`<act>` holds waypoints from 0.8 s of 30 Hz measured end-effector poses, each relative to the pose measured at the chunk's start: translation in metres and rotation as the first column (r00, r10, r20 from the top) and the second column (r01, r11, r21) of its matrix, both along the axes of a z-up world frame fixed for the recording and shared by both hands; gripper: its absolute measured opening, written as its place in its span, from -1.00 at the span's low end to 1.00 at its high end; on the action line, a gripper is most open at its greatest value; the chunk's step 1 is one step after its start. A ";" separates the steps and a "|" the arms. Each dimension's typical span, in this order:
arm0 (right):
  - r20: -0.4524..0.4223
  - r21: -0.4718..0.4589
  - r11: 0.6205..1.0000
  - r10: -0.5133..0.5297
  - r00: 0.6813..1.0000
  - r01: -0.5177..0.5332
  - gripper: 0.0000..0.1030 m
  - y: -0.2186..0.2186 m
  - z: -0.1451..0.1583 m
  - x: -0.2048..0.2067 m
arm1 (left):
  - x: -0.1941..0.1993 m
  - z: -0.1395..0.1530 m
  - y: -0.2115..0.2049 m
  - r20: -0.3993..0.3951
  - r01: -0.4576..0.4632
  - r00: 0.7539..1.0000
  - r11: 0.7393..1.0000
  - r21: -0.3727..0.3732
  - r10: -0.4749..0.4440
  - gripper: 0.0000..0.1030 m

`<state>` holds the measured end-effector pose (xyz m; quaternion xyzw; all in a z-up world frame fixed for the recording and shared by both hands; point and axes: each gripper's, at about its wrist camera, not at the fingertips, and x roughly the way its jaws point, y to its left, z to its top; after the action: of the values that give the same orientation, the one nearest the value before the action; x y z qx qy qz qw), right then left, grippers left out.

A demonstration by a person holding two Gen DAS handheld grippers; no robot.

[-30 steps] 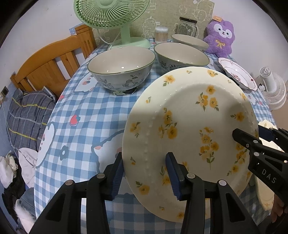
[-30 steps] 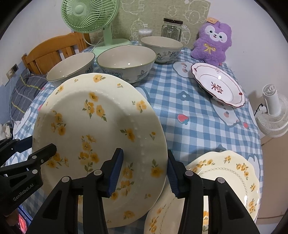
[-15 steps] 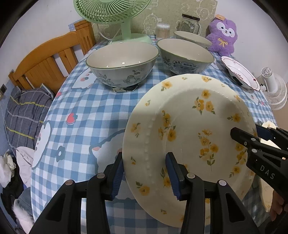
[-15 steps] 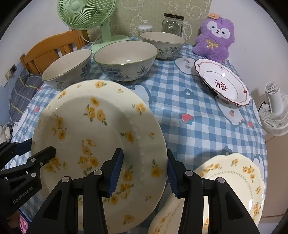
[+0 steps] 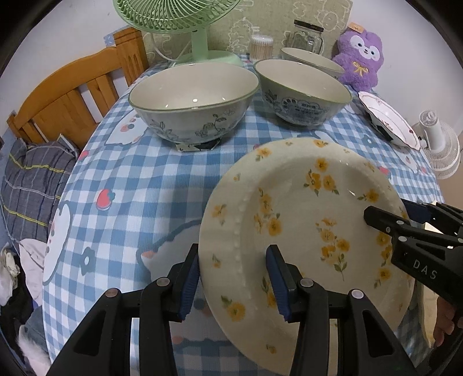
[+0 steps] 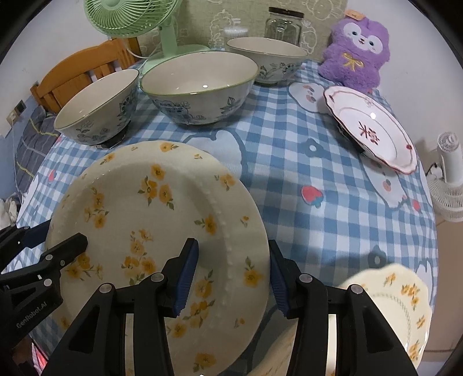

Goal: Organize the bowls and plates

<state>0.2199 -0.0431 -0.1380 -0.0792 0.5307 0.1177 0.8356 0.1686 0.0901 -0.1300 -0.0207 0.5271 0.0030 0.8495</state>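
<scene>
Checked tablecloth (image 6: 332, 162): three bowls (image 6: 199, 86) in a back row; three plates. The yellow-flowered plate (image 5: 303, 219), tilted above the cloth, is carried between both claws. Left gripper (image 5: 233, 282): half-open jaws straddle the plate's left rim. Right gripper (image 6: 233, 273): jaws opening, the plate's right rim between them. A second yellow-flowered plate (image 6: 399, 303) lies lower right; a red-rimmed plate (image 6: 373, 130) far right. Behind: one green fan (image 5: 185, 26), one purple plush toy (image 6: 353, 49), one glass jar (image 6: 285, 24).

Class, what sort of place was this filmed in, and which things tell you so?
Probably a home, perhaps a bedroom: a table in a checked cartoon tablecloth, a purple plush toy and a wooden bed frame with bedding.
</scene>
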 end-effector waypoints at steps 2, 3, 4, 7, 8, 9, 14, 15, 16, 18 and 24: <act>0.013 0.002 1.000 0.001 1.000 -0.001 0.01 0.001 0.000 0.004 | 0.003 0.000 0.000 0.001 -0.005 1.000 1.000 -0.002 0.005 -0.11; 0.017 0.006 1.000 0.000 1.000 0.000 0.01 0.002 0.000 0.007 | 0.004 -0.001 0.000 0.003 -0.005 1.000 1.000 -0.001 0.005 -0.11; 0.018 0.009 1.000 0.000 1.000 0.000 0.01 0.002 0.000 0.009 | 0.004 -0.001 0.000 0.005 -0.003 1.000 1.000 0.000 0.003 -0.11; 0.027 -0.002 1.000 0.003 1.000 -0.003 0.00 0.004 0.001 0.009 | 0.004 -0.001 0.000 0.006 0.000 1.000 1.000 0.006 0.000 -0.11; 0.035 -0.008 1.000 0.007 0.999 -0.007 -0.01 0.005 0.001 0.007 | 0.005 -0.001 0.000 0.001 -0.003 1.000 1.000 0.008 0.003 -0.11; 0.038 -0.011 1.000 0.007 0.999 -0.007 -0.01 0.005 0.001 0.007 | 0.005 0.000 0.000 -0.003 -0.008 1.000 1.000 0.006 0.008 -0.11; 0.039 -0.015 1.000 -0.004 0.999 0.005 -0.01 0.006 0.004 0.006 | 0.005 0.001 -0.001 -0.005 -0.017 1.000 1.000 0.007 0.017 -0.11; 0.039 -0.013 1.000 -0.007 0.999 0.007 -0.01 0.006 0.005 0.006 | 0.005 0.002 -0.001 -0.005 -0.016 1.000 1.000 0.009 0.016 -0.11; 0.039 -0.013 1.000 -0.007 0.999 0.008 -0.01 0.006 0.006 0.005 | 0.005 0.003 -0.001 -0.005 -0.020 1.000 1.000 0.009 0.020 -0.11; 0.039 -0.012 1.000 -0.010 0.999 0.010 -0.01 0.006 0.007 0.005 | 0.004 0.003 0.000 -0.007 -0.021 1.000 1.000 0.008 0.021 -0.11; 0.030 -0.013 1.000 -0.007 1.000 0.007 -0.02 0.005 0.003 0.007 | 0.005 0.002 0.000 -0.012 -0.026 1.000 1.000 -0.003 0.026 -0.11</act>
<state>0.2274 -0.0380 -0.1349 -0.0847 0.5191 0.1102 0.8434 0.1736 0.0900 -0.1280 -0.0287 0.5321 0.0132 0.8461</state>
